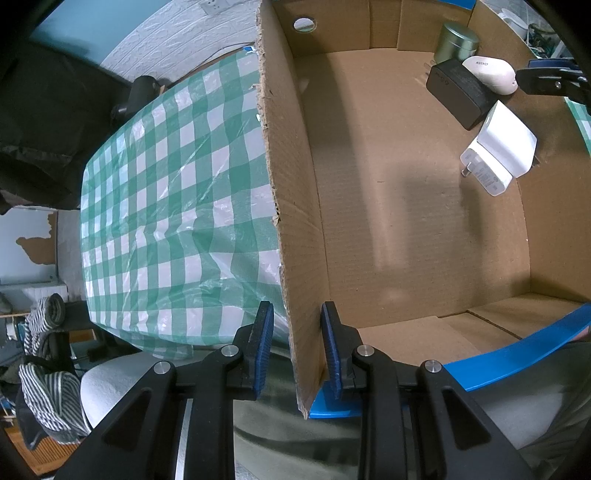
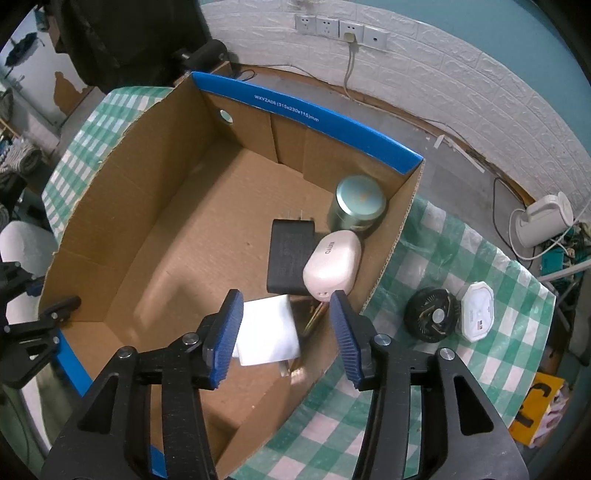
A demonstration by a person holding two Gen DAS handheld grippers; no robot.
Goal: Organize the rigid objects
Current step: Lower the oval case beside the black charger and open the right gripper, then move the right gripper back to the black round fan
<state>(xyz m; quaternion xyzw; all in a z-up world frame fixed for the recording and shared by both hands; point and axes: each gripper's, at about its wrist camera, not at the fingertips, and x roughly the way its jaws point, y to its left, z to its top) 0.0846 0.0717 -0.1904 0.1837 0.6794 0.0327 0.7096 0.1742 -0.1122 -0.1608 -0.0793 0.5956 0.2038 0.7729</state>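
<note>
An open cardboard box [image 2: 110, 229] with blue-edged flaps stands on the green checked tablecloth [image 1: 166, 203]. In its far right corner are a green round tin [image 2: 360, 201], a black power adapter [image 2: 288, 254] and a white oval case [image 2: 330, 264]. A white plug charger [image 2: 266, 328] lies on the box floor nearer to me. My right gripper [image 2: 286, 321] hangs open above that charger, its pads clear of it. My left gripper [image 1: 297, 332] is shut on the box's left wall [image 1: 291, 221], one blue pad on each side of the cardboard.
Outside the box, on the cloth to its right, lie a black round fan-like disc [image 2: 432, 317] and a white octagonal object [image 2: 476, 314]. A white brick-pattern wall with sockets [image 2: 340, 27] is behind. Clothes and clutter sit past the table's left edge.
</note>
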